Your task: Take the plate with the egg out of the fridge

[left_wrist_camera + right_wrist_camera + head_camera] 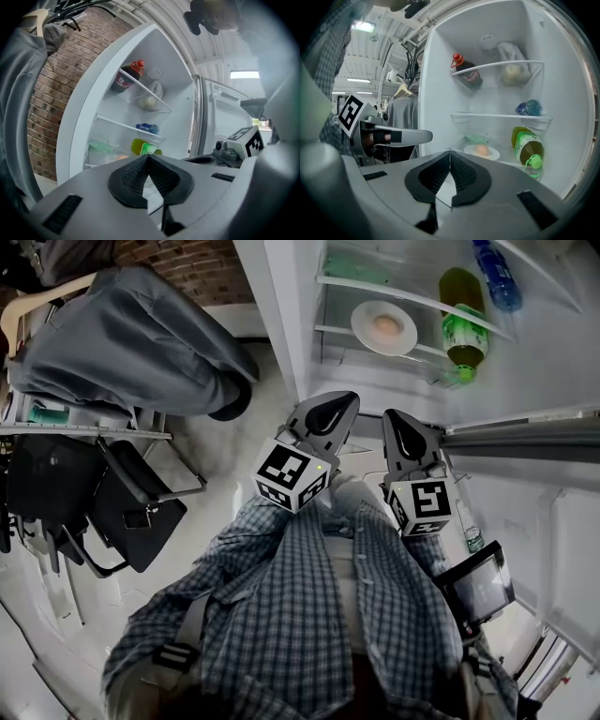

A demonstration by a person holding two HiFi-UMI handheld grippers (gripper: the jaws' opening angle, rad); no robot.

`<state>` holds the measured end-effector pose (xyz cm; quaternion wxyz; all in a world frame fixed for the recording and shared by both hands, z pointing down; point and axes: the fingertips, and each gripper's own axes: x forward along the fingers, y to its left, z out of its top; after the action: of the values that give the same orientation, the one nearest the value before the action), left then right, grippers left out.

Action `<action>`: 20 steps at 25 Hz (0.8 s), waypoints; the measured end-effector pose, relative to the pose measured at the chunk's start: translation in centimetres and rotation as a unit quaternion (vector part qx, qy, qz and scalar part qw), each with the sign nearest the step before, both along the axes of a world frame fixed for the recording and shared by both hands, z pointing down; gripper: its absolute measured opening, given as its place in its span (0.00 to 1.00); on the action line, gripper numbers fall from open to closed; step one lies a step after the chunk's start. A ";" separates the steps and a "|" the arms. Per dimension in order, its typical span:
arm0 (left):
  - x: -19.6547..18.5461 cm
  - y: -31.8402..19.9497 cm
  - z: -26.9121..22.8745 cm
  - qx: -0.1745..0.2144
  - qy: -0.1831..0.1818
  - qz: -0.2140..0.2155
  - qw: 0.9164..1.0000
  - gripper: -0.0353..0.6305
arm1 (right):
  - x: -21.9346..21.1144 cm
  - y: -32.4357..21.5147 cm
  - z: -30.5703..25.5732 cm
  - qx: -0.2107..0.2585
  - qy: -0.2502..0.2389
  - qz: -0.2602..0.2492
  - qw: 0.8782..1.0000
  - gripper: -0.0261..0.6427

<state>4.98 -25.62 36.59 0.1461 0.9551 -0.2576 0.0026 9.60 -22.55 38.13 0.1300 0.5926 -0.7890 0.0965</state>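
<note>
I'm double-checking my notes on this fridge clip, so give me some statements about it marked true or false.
1. The round white plate holds a pale brown egg. True.
2. The left gripper is shut on the plate. False: it is shut on nothing, outside the white fridge.
3. The green-capped bottle lies beside the plate. True.
4. The right gripper has its jaws wide apart. False: they are together, empty.
5. The dark red-capped bottle is below the plate. False: it is on a higher shelf.

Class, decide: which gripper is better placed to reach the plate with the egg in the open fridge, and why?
Probably the right gripper: shut and empty like the left gripper, it lines up below the plate, which its own view shows ahead.
</note>
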 end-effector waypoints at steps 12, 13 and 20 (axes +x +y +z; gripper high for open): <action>1.6 -2.4 0.8 -0.012 0.001 -0.018 1.000 0.06 | 4.1 -4.6 1.1 0.002 0.114 0.009 0.993 0.05; 1.6 -2.7 0.8 -0.012 0.000 -0.023 1.000 0.06 | 4.2 -5.1 1.5 0.000 0.126 0.001 0.992 0.05; 2.0 -4.5 0.7 -0.012 -0.005 -0.053 0.998 0.06 | 4.2 -7.8 2.8 -0.017 0.197 -0.058 0.979 0.05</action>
<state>6.98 -30.16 37.31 0.1567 0.9381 -0.3088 0.0024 13.85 -30.36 40.93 0.2977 0.5512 -0.7793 -0.0165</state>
